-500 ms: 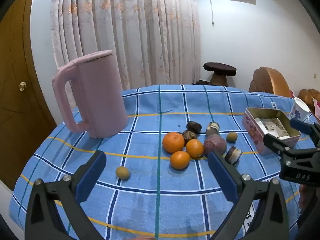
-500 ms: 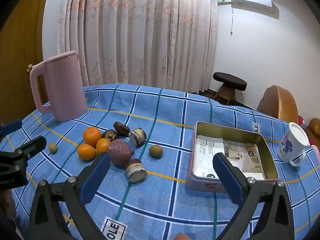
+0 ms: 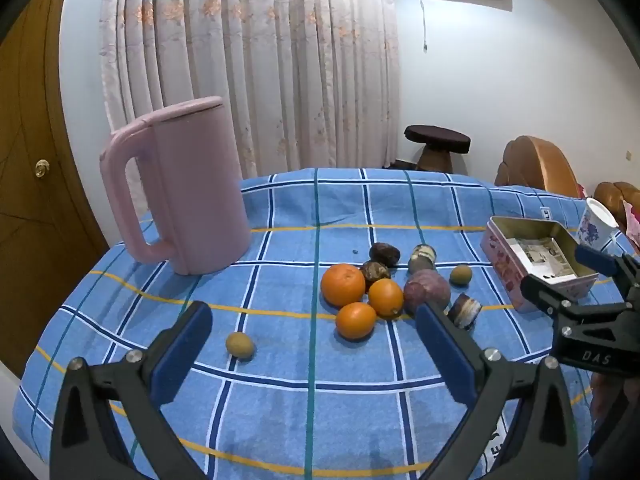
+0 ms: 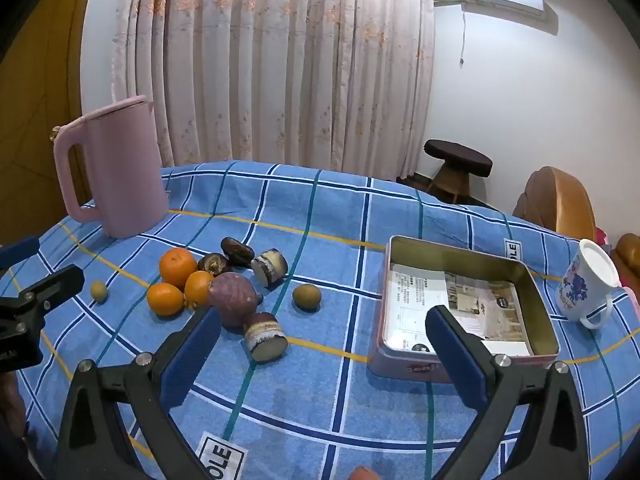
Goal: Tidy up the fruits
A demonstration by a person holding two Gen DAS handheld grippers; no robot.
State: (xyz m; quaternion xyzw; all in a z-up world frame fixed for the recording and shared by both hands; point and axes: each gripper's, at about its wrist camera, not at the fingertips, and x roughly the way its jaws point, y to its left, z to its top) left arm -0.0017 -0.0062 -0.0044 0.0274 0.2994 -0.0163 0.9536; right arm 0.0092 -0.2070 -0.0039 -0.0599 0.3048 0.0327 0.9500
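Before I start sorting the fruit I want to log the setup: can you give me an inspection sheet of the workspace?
Surface: table under a blue checked cloth, lying flat with a few ripples.
Job's things: three oranges bunched with a purple fruit, dark brown pieces and two cut cylinder pieces; one small green fruit sits apart toward the tin, another lies alone nearer the jug. Open metal tin holds only printed paper.
Clutter: pink jug, upright; floral mug, tilted.
Grippers: left gripper and right gripper both open, holding nothing, above the cloth.
Cables: a cord hangs from the wall air conditioner.
Surroundings: curtain, wooden door, stool, wooden chairs.
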